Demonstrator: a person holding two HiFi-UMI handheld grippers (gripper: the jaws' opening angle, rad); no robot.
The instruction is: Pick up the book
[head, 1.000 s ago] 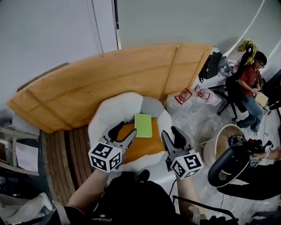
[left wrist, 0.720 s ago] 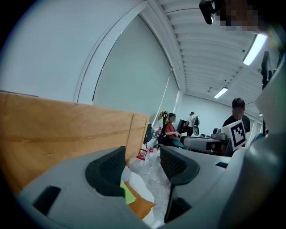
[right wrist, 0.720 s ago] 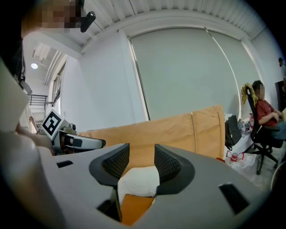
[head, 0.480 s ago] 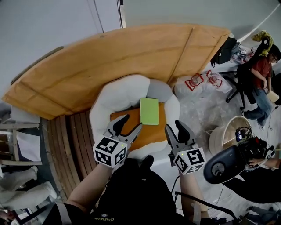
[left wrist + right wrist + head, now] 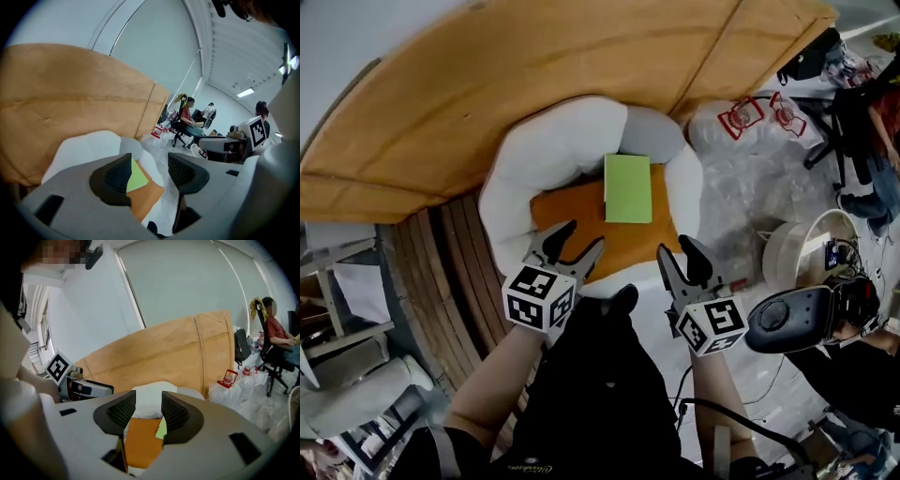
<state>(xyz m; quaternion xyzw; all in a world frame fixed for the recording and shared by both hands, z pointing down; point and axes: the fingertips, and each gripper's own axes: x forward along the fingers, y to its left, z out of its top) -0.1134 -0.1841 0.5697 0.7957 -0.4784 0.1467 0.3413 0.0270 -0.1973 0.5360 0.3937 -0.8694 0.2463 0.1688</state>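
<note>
A light green book point(image 5: 628, 187) lies flat on the orange seat cushion point(image 5: 572, 211) of a round white padded chair point(image 5: 548, 155). My left gripper point(image 5: 578, 242) hovers over the cushion's near edge, short of the book, jaws open and empty. My right gripper point(image 5: 678, 253) hangs above the chair's near right rim, also open and empty. In the left gripper view the book point(image 5: 137, 177) peeks out beside the left pad. Low in the right gripper view, a corner of the book point(image 5: 161, 430) shows between the pads, with the orange cushion point(image 5: 140, 441) to its left.
A big curved brown panel point(image 5: 534, 84) stands behind the chair. Wooden slats point(image 5: 441, 281) lie to the left. Clear plastic bags point(image 5: 750, 131), a round white bin point(image 5: 797, 248) and a black device point(image 5: 792, 319) are at the right. A person sits on an office chair point(image 5: 867, 122).
Both grippers have come down toward the chair, side by side. The chair and book now look larger and closer. The jaws have kept the same opening.
</note>
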